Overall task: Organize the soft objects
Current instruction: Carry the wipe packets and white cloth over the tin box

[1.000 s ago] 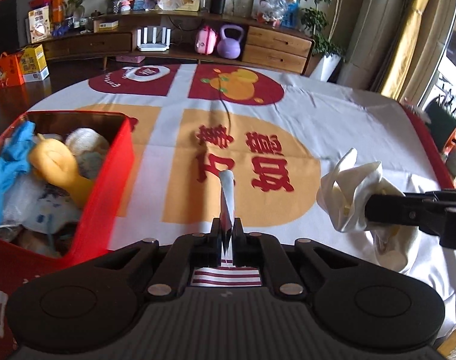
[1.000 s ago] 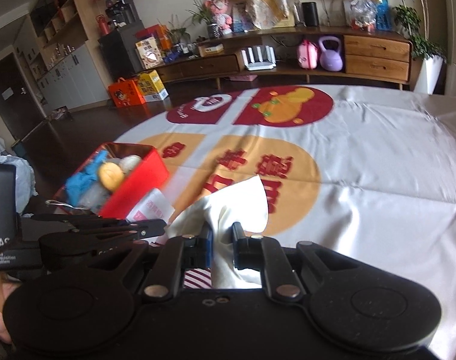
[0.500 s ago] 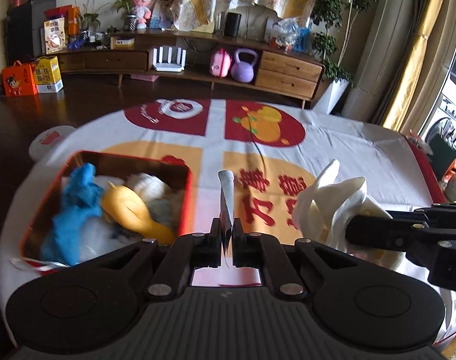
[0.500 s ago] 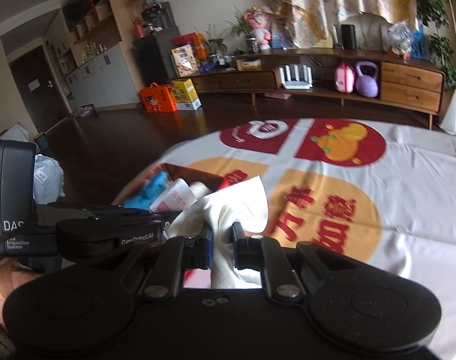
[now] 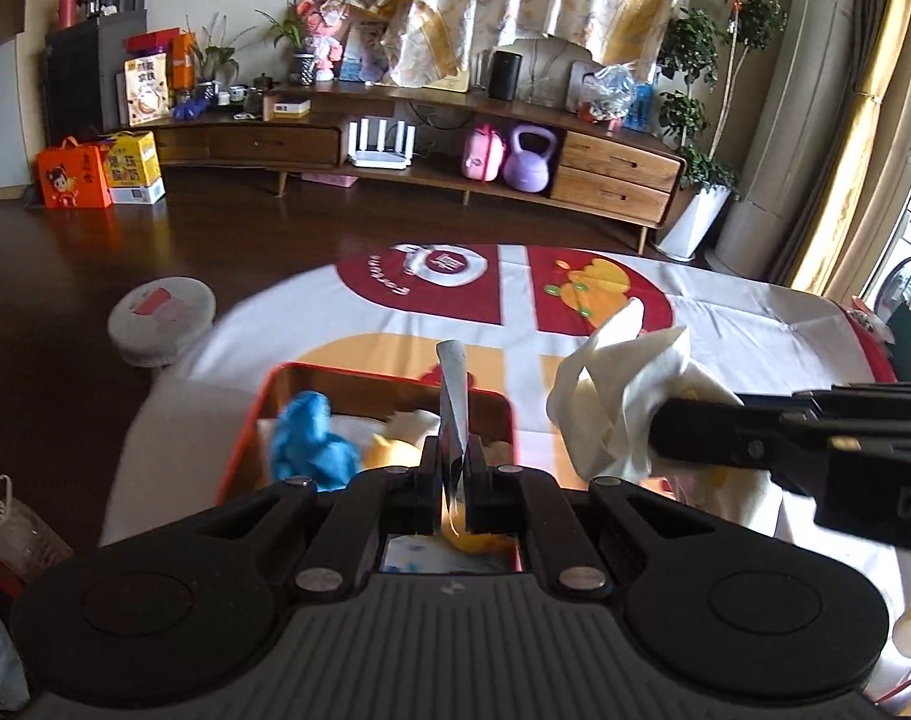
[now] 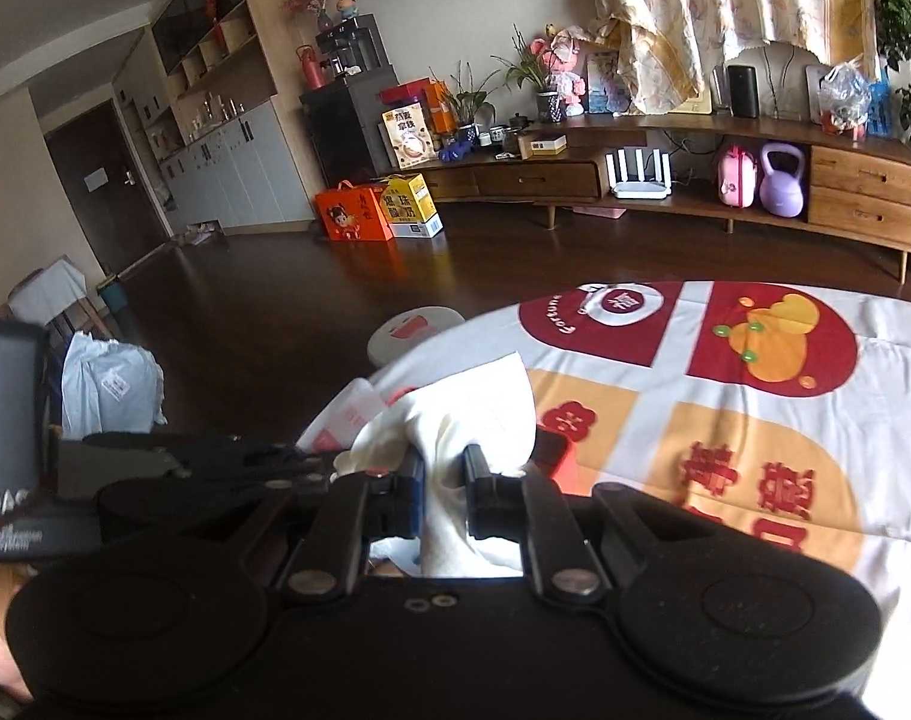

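Left gripper (image 5: 452,468) clamped on a thin packet (image 5: 451,396) above the red box (image 5: 245,450) — right gripper (image 6: 443,489) pinching the white cloth (image 6: 467,414).

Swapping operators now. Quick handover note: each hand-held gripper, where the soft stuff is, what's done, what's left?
Left hand-held gripper: shut on a thin flat white packet, above the red fabric storage box.
Right hand-held gripper: shut on a crumpled cream-white cloth, in the air beside the box.
Done: blue crumpled cloth and yellow soft toy lie in the box.
Left: drop both held items into the box.
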`<state>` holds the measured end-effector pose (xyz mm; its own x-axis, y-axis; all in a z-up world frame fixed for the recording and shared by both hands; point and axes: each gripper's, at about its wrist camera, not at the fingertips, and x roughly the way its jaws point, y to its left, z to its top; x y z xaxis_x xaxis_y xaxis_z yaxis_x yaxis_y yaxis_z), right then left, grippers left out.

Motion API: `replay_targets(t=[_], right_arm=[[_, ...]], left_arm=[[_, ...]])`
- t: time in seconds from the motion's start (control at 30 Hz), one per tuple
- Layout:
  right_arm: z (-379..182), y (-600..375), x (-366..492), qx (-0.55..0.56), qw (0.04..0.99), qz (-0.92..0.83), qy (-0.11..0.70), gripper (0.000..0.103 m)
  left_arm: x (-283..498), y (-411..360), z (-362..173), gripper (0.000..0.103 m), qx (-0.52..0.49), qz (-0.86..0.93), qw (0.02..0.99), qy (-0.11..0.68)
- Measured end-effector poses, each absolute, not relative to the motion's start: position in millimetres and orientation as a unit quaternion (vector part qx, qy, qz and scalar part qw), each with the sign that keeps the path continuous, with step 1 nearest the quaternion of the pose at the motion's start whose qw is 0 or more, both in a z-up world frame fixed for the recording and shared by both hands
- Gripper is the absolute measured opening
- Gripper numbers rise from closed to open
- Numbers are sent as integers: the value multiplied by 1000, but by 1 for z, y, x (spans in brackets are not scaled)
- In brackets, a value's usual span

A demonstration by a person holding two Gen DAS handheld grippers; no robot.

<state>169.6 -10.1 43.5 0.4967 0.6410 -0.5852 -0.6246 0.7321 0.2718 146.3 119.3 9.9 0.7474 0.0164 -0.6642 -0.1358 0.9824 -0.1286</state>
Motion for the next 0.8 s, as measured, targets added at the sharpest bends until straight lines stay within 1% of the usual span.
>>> replay_targets(t=[0.37,0.6,0.8], right_arm=[[35,44,192,32,856,370,360,12],[3,65,212,35,853,342,393,12],[-28,70,225,32,850,315,422,12]], left_arm=[[152,169,1,6,-72,70,923,371],[160,185,-20,6,-73,68,915,392],[173,181,-41,6,-68,46,910,406]])
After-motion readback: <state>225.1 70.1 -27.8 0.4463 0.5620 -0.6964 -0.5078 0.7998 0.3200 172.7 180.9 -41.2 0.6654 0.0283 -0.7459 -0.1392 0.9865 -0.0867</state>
